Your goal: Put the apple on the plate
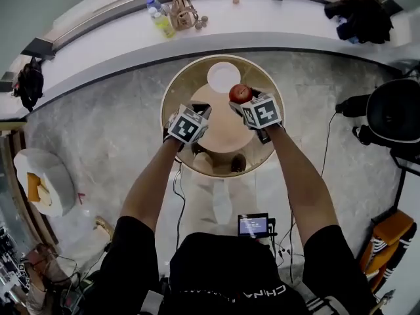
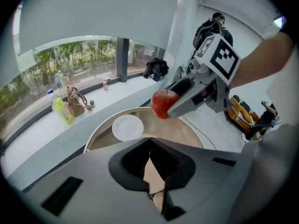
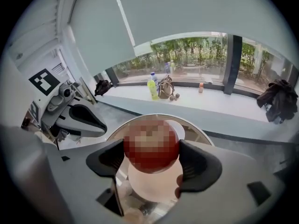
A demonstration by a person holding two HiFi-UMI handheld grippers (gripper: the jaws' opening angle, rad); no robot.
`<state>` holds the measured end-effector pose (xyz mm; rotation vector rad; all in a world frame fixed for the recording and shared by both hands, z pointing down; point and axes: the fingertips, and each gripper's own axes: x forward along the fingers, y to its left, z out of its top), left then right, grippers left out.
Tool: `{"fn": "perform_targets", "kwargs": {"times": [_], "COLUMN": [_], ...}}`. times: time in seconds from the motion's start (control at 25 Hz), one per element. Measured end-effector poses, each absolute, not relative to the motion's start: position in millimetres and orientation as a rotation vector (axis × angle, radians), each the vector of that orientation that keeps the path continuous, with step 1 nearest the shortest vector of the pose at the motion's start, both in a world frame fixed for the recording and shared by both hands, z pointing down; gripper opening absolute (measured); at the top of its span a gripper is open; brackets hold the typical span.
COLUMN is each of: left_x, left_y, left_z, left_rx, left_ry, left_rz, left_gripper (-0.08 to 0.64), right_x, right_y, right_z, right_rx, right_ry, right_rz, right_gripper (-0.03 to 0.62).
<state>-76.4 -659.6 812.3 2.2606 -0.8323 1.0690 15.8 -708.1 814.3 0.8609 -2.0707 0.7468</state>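
A red apple (image 1: 240,93) is held above the round wooden table (image 1: 180,87), with my right gripper (image 1: 244,102) shut on it. In the right gripper view the apple (image 3: 151,146) fills the gap between the two dark pads (image 3: 202,164). The white plate (image 1: 224,77) lies on the far part of the table, just beyond the apple, with nothing on it. My left gripper (image 1: 199,109) hovers over the table's left half, jaws closed together and holding nothing. From the left gripper view the apple (image 2: 162,103) hangs to the right of the plate (image 2: 127,127).
A white window ledge behind the table carries bottles (image 1: 159,15), a small bag (image 1: 183,10) and a dark jacket (image 1: 359,15). A black chair (image 1: 394,117) stands at the right. A small screen (image 1: 253,225) and cables lie on the floor near the person.
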Motion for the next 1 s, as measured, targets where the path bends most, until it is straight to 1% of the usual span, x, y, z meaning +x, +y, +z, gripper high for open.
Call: {"fn": "perform_targets", "kwargs": {"times": [0.16,0.32,0.48,0.68,1.0], "left_x": [-81.5,-78.5,-81.8,-81.3,-86.0], "left_y": [-718.8,-772.7,-809.8,-815.9,-819.6], "left_z": [876.1,922.9,966.4,997.4,1016.2], "left_rx": [2.200,2.179,2.138,2.120,2.103], "left_ry": [-0.868,-0.900,-0.981,-0.989,-1.000], "left_rz": [0.979,0.878,0.905,0.881,0.875], "left_gripper": [0.017,0.017,0.017,0.017,0.017], "right_x": [-3.9,-19.0,-23.4,-29.5,-40.0], "right_y": [-758.2,-797.7,-824.4,-835.5,-838.3], "right_z": [887.4,942.8,985.4,1015.6,1035.6], "right_rx": [0.889,0.847,0.820,0.825,0.823], "right_ry": [-2.073,-2.068,-2.054,-2.086,-2.144], "right_rz": [0.762,0.682,0.641,0.613,0.626], "right_gripper": [0.376,0.376,0.376,0.376,0.376]}}
